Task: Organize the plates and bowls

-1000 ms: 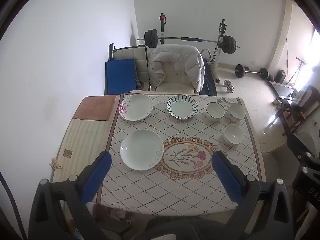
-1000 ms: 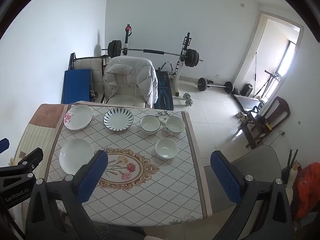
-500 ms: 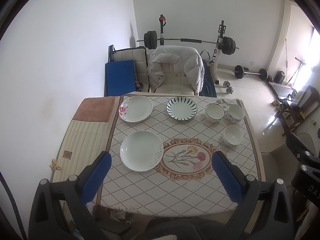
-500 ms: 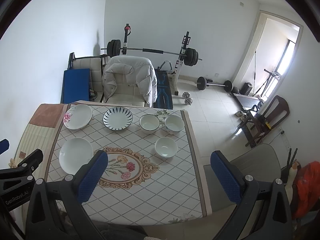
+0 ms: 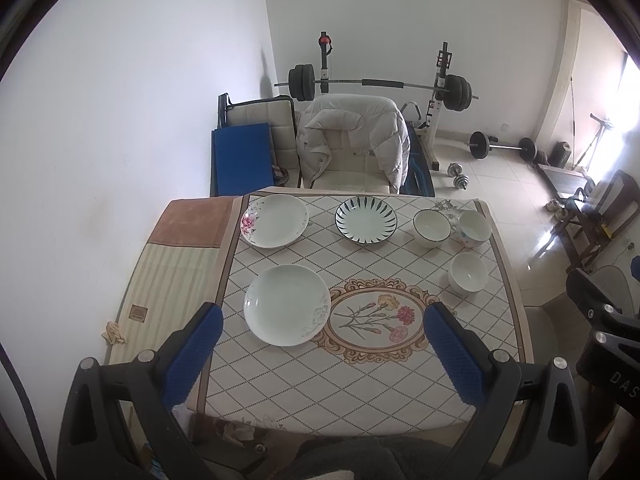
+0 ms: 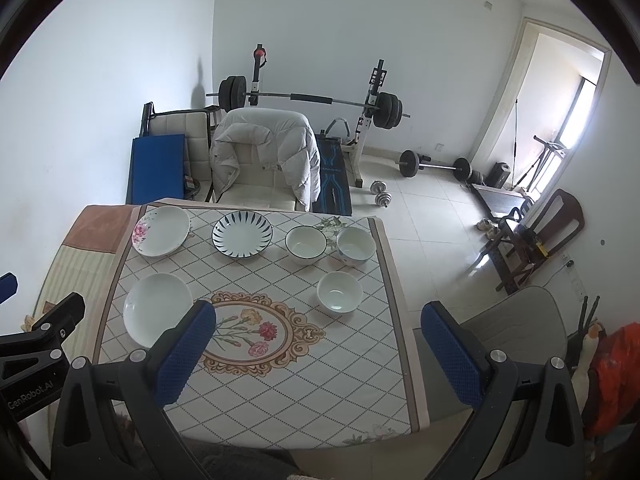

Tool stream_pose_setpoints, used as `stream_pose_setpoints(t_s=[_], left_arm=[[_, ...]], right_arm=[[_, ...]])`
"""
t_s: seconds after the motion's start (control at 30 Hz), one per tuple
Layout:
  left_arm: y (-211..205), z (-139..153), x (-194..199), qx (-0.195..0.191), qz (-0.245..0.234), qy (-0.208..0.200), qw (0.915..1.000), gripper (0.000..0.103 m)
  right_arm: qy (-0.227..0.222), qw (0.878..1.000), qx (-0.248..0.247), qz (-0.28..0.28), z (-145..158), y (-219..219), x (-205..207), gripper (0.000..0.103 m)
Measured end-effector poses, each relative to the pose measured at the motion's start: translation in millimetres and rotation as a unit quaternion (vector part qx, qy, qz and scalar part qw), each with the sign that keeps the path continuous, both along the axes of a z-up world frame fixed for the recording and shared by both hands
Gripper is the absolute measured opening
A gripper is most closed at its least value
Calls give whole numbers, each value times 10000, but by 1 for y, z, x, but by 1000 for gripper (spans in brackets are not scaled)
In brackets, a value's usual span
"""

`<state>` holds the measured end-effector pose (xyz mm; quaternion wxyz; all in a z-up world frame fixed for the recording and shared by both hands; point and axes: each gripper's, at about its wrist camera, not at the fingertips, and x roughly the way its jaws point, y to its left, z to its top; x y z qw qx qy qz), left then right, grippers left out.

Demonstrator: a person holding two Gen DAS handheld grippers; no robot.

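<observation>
White ceramic throughout, nothing stacked yet: task looks unstarted, judging by the layout.

Left to right on the surface [image 5: 360, 380]:
- floral-rim plate [image 5: 274, 221] at far left corner
- plain white plate [image 5: 287, 304] nearer the person, just left of the flower medallion [image 5: 376, 319]
- blue-striped plate [image 5: 366, 219] in the far row, middle
- dark-rimmed bowl [image 5: 431, 228], with the patterned bowl [image 5: 473, 228] just beside it on the right; whether they touch can't be told
- small white bowl [image 5: 468, 273] on its own, nearer the person, close to the right edge

All six pieces sit apart, upright and empty. No pile, no rack or bin in view to say where they should end up.

Left gripper [image 5: 320, 344]: fingers spread wide, gripping nothing, raised well above the surface, roughly framing the plain white plate and the medallion. Right gripper [image 6: 320, 344]: fingers likewise spread and empty, also high, offset toward the right edge; the small white bowl [image 6: 339, 291] lies ahead of it.

Done: nothing visible. Left: likely all of it, plates into one stack and bowls nested into another. The plain white plate and the small white bowl look like the nearest first picks for each side.
</observation>
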<state>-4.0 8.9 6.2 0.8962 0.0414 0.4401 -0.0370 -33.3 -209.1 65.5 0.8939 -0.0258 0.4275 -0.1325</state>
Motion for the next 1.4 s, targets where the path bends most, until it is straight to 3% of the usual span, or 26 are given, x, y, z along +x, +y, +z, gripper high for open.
stream_pose_setpoints(t_s=[1.4], left_arm=[[4, 0, 6, -19, -85, 13, 10000, 103]], right_arm=[[61, 10000, 59, -23, 3, 2, -1, 103]])
